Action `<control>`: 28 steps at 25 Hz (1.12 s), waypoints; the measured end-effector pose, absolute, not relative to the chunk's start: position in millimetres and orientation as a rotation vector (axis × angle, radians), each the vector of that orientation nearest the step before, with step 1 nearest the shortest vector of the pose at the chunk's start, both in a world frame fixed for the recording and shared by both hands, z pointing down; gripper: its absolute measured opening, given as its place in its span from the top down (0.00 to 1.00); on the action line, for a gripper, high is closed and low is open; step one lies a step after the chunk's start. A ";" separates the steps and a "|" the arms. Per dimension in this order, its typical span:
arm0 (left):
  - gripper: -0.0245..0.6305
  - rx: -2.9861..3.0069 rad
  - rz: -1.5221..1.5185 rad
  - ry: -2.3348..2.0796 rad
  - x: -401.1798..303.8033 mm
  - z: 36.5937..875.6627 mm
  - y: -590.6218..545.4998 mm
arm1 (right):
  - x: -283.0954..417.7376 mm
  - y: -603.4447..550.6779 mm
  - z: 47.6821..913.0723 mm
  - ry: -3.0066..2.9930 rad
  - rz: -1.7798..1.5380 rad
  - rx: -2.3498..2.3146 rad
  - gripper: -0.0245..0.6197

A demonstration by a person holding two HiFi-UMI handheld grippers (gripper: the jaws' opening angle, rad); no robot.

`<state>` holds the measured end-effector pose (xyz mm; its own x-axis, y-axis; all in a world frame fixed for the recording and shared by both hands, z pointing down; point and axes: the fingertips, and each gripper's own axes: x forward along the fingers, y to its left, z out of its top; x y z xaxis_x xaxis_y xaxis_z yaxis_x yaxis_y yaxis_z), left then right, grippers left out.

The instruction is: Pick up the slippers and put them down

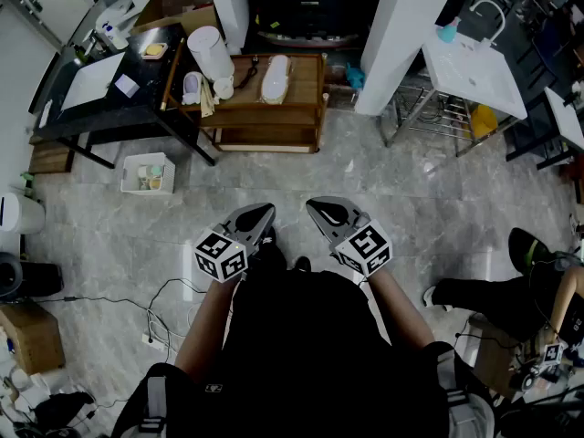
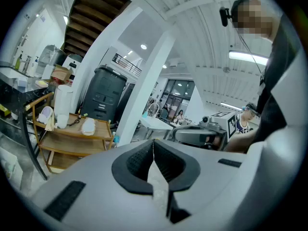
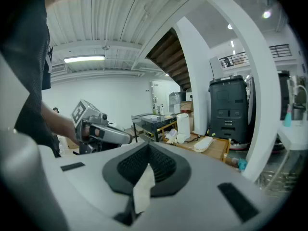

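Observation:
A white slipper (image 1: pixel 275 78) lies on top of a low wooden shelf table (image 1: pixel 301 115) at the far side of the floor. A second pale slipper (image 1: pixel 192 86) leans at that table's left end, beside a white cylinder (image 1: pixel 212 53). My left gripper (image 1: pixel 261 213) and right gripper (image 1: pixel 321 210) are held side by side near my body, well short of the table, both shut and empty. The left gripper view shows its jaws (image 2: pixel 153 141) closed, with the white slipper (image 2: pixel 88 125) far off. In the right gripper view the jaws (image 3: pixel 147 145) are also closed, with the slipper (image 3: pixel 204 143) in the distance.
A black table (image 1: pixel 100 108) stands left of the wooden one, with a small white box (image 1: pixel 148 173) on the floor below it. A white pillar (image 1: pixel 401 35) and a white sink stand (image 1: pixel 474 73) are at the right. Cables (image 1: pixel 155 308) trail on the floor; a seated person (image 1: pixel 511 290) is at far right.

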<state>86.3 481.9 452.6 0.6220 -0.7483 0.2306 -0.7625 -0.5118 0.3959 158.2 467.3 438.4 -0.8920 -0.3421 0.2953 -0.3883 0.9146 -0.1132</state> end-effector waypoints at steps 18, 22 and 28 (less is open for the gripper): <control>0.94 2.363 0.046 -1.187 80.9 462.4 478.9 | 150.6 468.7 454.9 -2.787 0.260 0.528 0.95; 0.94 2.350 0.039 -1.182 75.2 468.7 469.5 | 147.1 458.8 460.5 -2.767 0.262 0.524 0.95; 0.94 2.357 0.030 -1.164 59.3 467.1 439.3 | 132.6 432.1 461.3 -2.744 0.276 0.539 0.95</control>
<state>59.3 439.3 467.1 0.6331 -0.7371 0.2361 -0.7482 -0.5048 0.4305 132.6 432.1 461.3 -0.8741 -0.3321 0.3545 -0.3961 0.9097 -0.1245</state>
